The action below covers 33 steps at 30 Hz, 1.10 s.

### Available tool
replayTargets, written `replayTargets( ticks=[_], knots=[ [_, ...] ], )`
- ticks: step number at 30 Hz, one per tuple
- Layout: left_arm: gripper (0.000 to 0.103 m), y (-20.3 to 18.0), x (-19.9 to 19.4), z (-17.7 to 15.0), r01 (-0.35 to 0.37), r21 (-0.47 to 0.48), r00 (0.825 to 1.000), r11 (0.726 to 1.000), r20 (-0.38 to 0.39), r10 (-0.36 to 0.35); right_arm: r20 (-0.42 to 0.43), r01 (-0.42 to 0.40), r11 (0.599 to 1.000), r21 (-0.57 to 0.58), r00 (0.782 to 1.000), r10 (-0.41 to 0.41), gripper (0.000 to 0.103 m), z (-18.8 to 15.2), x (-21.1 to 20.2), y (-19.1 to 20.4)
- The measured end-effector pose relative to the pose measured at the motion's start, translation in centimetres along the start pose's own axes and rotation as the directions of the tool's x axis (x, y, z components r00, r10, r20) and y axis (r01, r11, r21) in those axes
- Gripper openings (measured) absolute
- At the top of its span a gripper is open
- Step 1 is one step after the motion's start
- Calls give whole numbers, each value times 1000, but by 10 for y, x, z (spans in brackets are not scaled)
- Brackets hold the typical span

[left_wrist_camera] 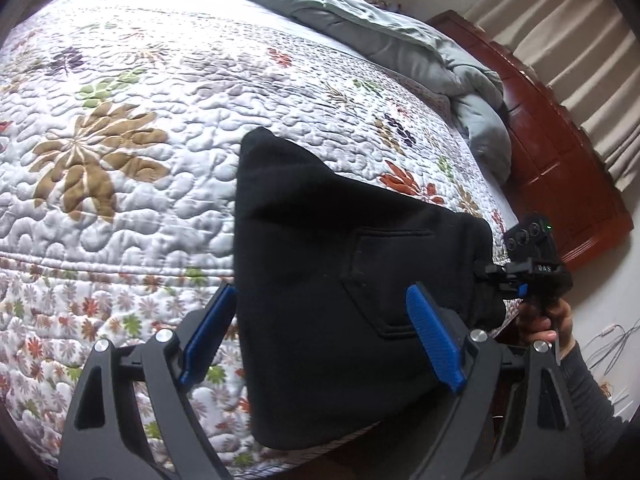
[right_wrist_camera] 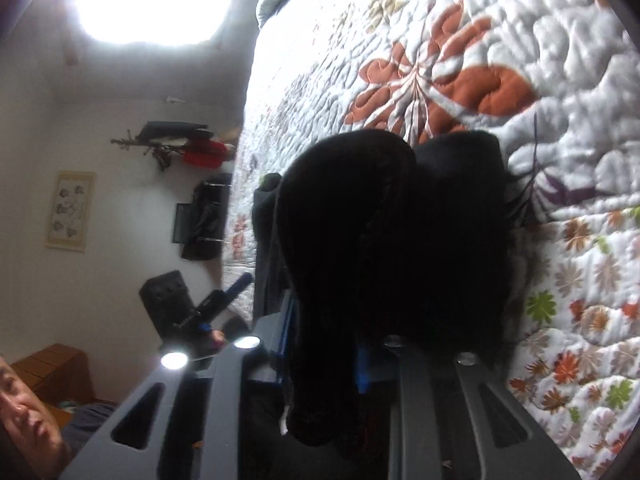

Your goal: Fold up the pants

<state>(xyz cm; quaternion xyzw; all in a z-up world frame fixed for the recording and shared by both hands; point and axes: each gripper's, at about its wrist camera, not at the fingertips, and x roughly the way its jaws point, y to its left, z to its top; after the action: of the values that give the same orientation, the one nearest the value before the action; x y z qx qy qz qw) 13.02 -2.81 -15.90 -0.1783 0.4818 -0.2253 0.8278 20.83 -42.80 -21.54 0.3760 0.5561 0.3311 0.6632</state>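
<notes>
Black pants lie folded over on the floral quilt near the bed's front edge, a back pocket facing up. My left gripper is open just above them; its blue pads straddle the cloth without pressing it. At the pants' right corner my right gripper, held by a hand, pinches the fabric. In the right wrist view the dark pants bunch up and fill the space between the jaws of the right gripper, which is shut on them. The left gripper shows small at the bed's edge.
A grey duvet is heaped along the far side of the bed. A red-brown wooden bed end and beige curtains stand to the right. Cables lie on the floor. A wall picture and hung clothes are beyond.
</notes>
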Motion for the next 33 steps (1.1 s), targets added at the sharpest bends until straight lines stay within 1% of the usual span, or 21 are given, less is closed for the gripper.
replayTargets(
  ticks=[2, 6, 9, 11, 15, 16, 18, 19, 21, 23, 26, 27, 28, 29, 30, 31, 33],
  knots=[
    [86, 2, -2, 1, -2, -2, 1000, 1000, 5, 2, 2, 46, 998, -37, 999, -46, 17, 3, -2, 16],
    [86, -1, -8, 1, -2, 3, 1000, 1000, 17, 1, 32, 140, 984, -112, 990, -137, 16, 10, -18, 53],
    [86, -7, -13, 1, 3, 20, 1000, 1000, 28, -4, 67, 188, 971, -149, 981, -180, 15, 10, -38, 67],
    [86, -10, -15, 1, 8, 24, 999, 1000, 32, -9, 84, 202, 969, -145, 978, -192, 15, 10, -47, 67],
    [86, -15, -13, -1, 16, 32, 999, 999, 27, -17, 89, 221, 970, -104, 973, -212, 15, -3, -51, 39],
    [86, -17, -12, -1, 14, 39, 1000, 999, 24, -15, 91, 207, 975, -74, 976, -200, 15, -5, -53, 23],
    [86, -18, -10, -2, 12, 54, 1000, 998, 16, -13, 94, 199, 979, -41, 976, -194, 15, -7, -49, 3],
    [86, -18, -8, -1, 8, 59, 1000, 998, 12, -9, 100, 180, 984, -10, 979, -178, 15, -5, -45, -8],
    [86, -19, -5, 2, 5, 65, 1000, 998, 6, -5, 110, 157, 988, 13, 981, -157, 17, -7, -45, -27],
    [86, -19, -3, 6, 2, 73, 1000, 997, 2, -2, 122, 103, 993, 53, 987, -109, 19, -9, -47, -45],
    [87, -20, -2, 14, 29, 84, 1000, 996, -2, -29, 131, 37, 996, 80, 990, -47, 25, -14, -45, -55],
    [89, -20, -1, 18, 47, 81, 999, 996, -7, -46, 132, 37, 996, 78, 990, -47, 27, -15, -44, -52],
    [90, -20, 0, 22, 82, 75, 997, 994, -19, -81, 133, 56, 997, 58, 989, -63, 33, -15, -46, -43],
    [90, -20, 2, 26, 112, 69, 993, 991, -33, -110, 137, 72, 996, 49, 988, -78, 42, -14, -52, -39],
    [90, -21, 4, 30, 135, 65, 990, 989, -43, -132, 146, 93, 995, 42, 984, -98, 45, -14, -57, -32],
    [90, -21, 6, 36, 164, 63, 986, 984, -51, -161, 167, 112, 993, 30, 979, -116, 48, -12, -65, -22],
    [90, -22, 9, 46, 207, 55, 977, 977, -63, -203, 216, 145, 989, 12, 966, -145, 48, -8, -84, -6]
  ],
)
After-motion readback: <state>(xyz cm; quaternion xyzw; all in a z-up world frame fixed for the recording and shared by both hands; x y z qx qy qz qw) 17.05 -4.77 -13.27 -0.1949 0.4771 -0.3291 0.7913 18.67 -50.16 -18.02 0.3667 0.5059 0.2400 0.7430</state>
